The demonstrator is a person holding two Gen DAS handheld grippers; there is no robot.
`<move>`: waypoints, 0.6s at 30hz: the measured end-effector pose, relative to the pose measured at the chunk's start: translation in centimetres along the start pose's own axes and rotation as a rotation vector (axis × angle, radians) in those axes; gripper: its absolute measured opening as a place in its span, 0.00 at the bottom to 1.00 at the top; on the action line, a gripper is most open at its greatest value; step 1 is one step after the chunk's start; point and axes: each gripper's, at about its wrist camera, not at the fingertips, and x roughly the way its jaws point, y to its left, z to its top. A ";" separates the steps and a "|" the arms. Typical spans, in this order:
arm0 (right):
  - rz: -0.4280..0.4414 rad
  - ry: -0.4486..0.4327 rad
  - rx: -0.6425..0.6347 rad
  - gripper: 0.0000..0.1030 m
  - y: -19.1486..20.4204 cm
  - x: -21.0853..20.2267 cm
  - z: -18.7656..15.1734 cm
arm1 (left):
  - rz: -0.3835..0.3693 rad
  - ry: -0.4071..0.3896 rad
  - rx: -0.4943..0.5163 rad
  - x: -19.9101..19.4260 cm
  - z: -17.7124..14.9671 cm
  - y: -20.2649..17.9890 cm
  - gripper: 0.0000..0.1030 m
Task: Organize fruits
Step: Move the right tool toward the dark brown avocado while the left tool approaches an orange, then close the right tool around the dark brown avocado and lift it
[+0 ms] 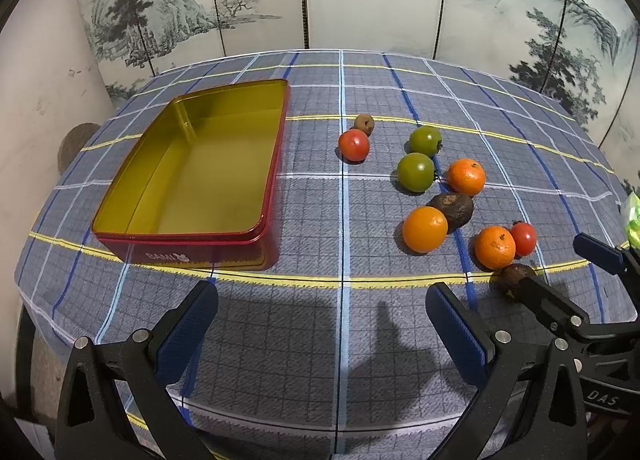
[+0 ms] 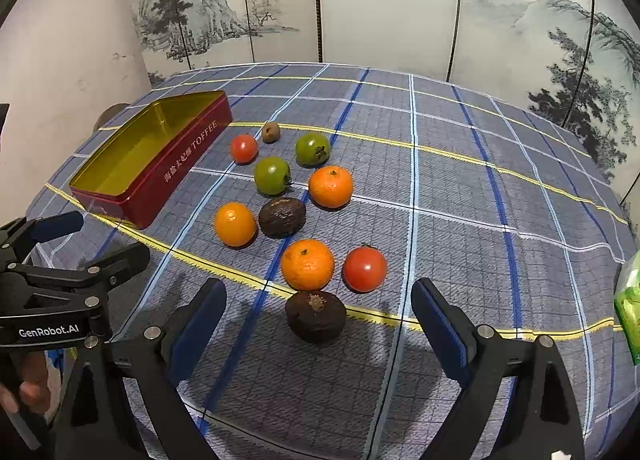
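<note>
Green packet (image 2: pixel 629 310) cut off at the edge, dark fruit (image 1: pixel 516 279) half hidden behind the wide-open right hand-held gripper (image 2: pixel 318 324)

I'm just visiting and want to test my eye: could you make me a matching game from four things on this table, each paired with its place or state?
Things:
1. tin
2. brown fruit
3. small brown fruit
4. green packet

Descriptions:
A. farthest fruit, beside a red tomato
B. empty, left of the fruit
C. at the table's right edge
D. nearest the right tongs

Pairs: 1-B, 2-D, 3-A, 4-C
</note>
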 end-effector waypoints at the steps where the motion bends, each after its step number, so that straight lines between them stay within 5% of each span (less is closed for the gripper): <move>1: 0.004 0.001 -0.001 0.85 0.0 0.1 -0.1 | -0.002 0.001 0.001 0.0 0.0 0.0 1.00; 18: 0.049 0.067 0.017 0.64 -0.7 2.1 -1.3 | -0.014 -0.004 0.023 0.0 0.2 -0.5 0.99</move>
